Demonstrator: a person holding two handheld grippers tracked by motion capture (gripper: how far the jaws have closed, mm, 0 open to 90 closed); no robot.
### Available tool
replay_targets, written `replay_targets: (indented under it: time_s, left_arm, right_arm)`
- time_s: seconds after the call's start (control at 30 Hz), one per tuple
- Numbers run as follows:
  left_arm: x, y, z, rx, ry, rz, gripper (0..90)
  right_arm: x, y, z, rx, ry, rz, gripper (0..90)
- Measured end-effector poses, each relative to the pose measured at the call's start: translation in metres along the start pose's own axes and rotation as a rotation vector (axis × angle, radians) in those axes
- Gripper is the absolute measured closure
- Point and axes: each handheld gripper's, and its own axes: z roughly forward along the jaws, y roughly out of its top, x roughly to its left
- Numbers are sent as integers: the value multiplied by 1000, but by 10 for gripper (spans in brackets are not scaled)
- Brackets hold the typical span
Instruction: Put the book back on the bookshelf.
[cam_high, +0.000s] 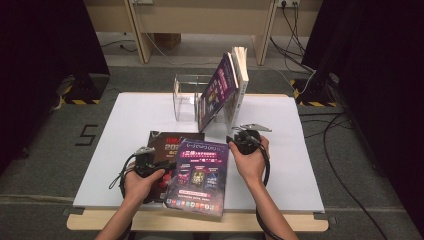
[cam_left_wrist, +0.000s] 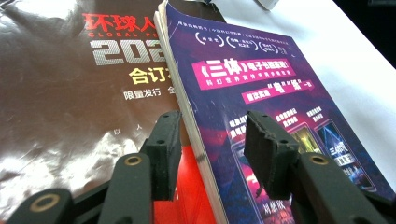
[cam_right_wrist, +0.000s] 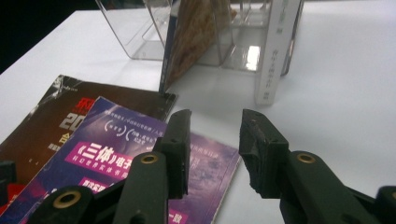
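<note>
Two jaws astride purple magazine (cam_left_wrist: 261, 107) (edge-on)

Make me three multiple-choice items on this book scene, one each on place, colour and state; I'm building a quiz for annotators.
1. Where does the purple book lie?
A. partly on the brown book
B. inside the clear holder
C. on the floor

2. What colour is the table top?
A. green
B. white
C. black

3. How do the left gripper jaws stand?
A. pressed shut with nothing between
B. apart, straddling the purple book's edge
C. clamped on the clear holder

Answers: 1 A, it overlaps the brown cover; 2 B, a white sheet covers it; 3 B, one jaw stands on each side of the edge.
</note>
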Motion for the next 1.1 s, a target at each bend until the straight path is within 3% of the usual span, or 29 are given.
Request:
replay_targets:
  time_s: [0.63, 0.8, 1.1]
  left_arm:
    - [4, 0, 15, 31, 6, -25, 580]
    - [3, 0, 16, 40, -3, -30, 584]
    - [4, 0, 16, 41, -17, -41, 589]
  right_arm:
    - [-19, -12, 36, 173, 35, 107, 601]
    - [-20, -12, 43, 204, 42, 109, 592]
    - [-19, -9, 50, 211, 39, 101, 583]
